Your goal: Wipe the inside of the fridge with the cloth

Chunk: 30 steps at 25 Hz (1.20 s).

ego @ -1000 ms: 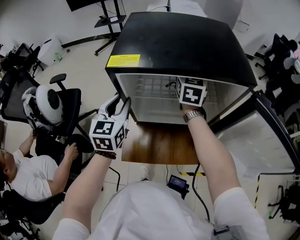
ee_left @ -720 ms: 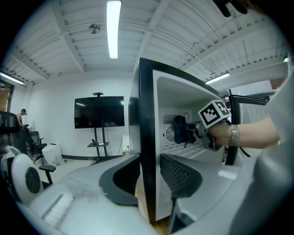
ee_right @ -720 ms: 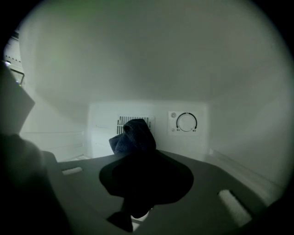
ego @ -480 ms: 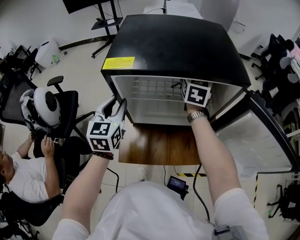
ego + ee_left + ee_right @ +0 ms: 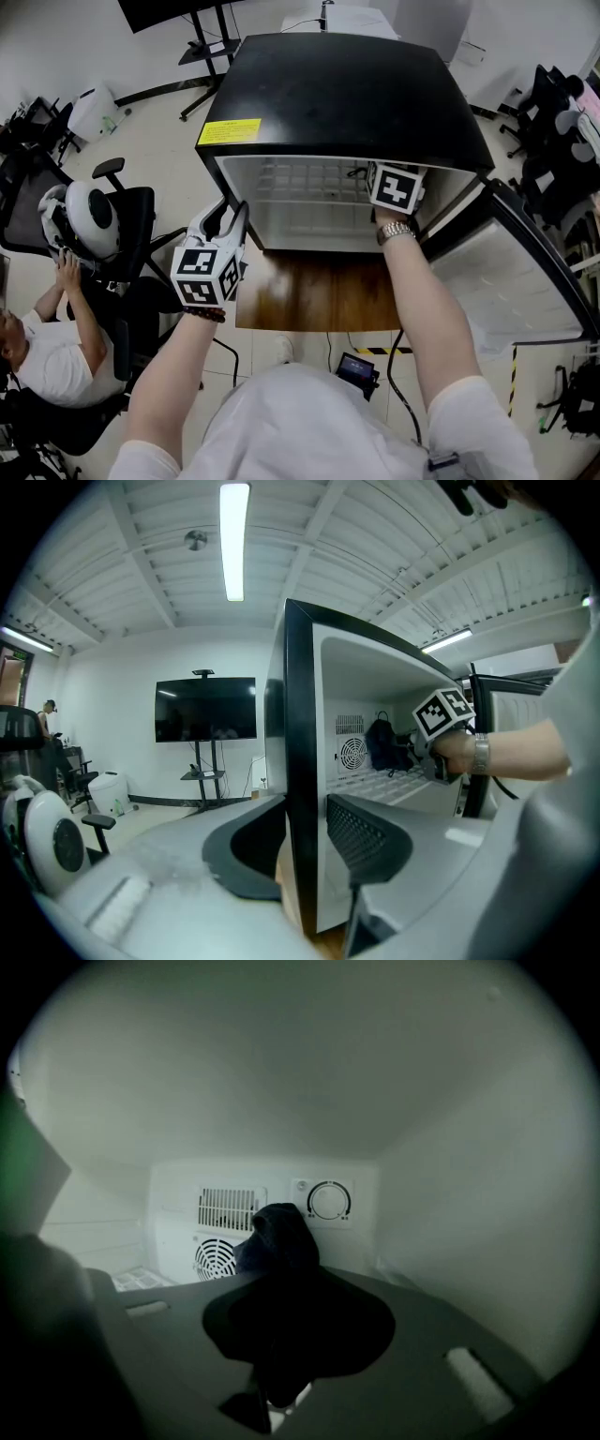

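A small black fridge (image 5: pixel 347 94) stands open below me. My right gripper (image 5: pixel 281 1335) reaches inside it, shut on a dark cloth (image 5: pixel 279 1241) that sticks up between its jaws in front of the back wall. From the left gripper view the cloth (image 5: pixel 382 744) hangs beside the right gripper's marker cube (image 5: pixel 441 712). My left gripper (image 5: pixel 234 208) straddles the fridge's left wall edge (image 5: pixel 300 761), one jaw outside and one inside, pads against it.
The fridge door (image 5: pixel 525 272) stands open to the right. A wire shelf (image 5: pixel 300 178), fan grille (image 5: pixel 216 1258) and thermostat dial (image 5: pixel 329 1201) are inside. A chair (image 5: pixel 89 211) and a seated person (image 5: pixel 37 347) are at the left, a screen stand (image 5: pixel 202 28) behind.
My right gripper has shifted a little to the right inside the fridge with the cloth. The left gripper stays on the wall edge. The seated person's hands have moved.
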Each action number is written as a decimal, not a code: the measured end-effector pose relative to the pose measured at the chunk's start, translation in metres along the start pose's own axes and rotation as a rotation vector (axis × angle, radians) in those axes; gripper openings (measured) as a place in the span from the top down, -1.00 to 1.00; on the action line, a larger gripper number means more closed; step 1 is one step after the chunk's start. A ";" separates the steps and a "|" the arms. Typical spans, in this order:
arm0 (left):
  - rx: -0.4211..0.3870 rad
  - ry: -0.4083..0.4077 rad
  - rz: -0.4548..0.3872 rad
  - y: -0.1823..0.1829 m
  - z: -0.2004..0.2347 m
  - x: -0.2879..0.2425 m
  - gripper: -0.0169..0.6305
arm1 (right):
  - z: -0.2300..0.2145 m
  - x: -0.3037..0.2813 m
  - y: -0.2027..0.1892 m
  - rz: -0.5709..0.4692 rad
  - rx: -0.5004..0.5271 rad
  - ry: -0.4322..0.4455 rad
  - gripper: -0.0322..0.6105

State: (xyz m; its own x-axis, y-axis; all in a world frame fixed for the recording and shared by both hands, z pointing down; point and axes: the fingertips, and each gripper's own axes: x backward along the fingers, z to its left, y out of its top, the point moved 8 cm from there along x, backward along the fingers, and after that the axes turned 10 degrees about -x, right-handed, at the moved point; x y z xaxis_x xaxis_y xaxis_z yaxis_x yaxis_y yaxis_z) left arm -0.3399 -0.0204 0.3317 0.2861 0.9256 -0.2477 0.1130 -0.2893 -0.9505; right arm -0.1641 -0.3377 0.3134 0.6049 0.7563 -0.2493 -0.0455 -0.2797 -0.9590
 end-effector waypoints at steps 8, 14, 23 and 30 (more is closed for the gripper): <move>0.005 0.005 0.000 0.000 0.000 0.000 0.55 | -0.008 0.007 0.006 -0.024 0.001 -0.058 0.68; 0.008 0.008 0.001 0.001 -0.001 0.000 0.55 | -0.015 0.008 0.006 -0.012 -0.017 -0.093 0.68; 0.006 0.014 0.001 0.000 -0.001 -0.001 0.55 | -0.014 0.014 0.007 -0.064 -0.037 -0.056 0.68; 0.001 0.011 0.001 0.000 -0.002 -0.002 0.55 | 0.020 0.036 0.012 -0.123 -0.021 0.137 0.68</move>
State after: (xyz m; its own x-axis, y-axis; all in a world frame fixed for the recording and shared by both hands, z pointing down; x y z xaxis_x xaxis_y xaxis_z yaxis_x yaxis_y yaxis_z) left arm -0.3380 -0.0225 0.3324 0.2966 0.9226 -0.2465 0.1118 -0.2899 -0.9505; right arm -0.1586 -0.3022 0.2903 0.7077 0.6982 -0.1078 0.0516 -0.2033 -0.9778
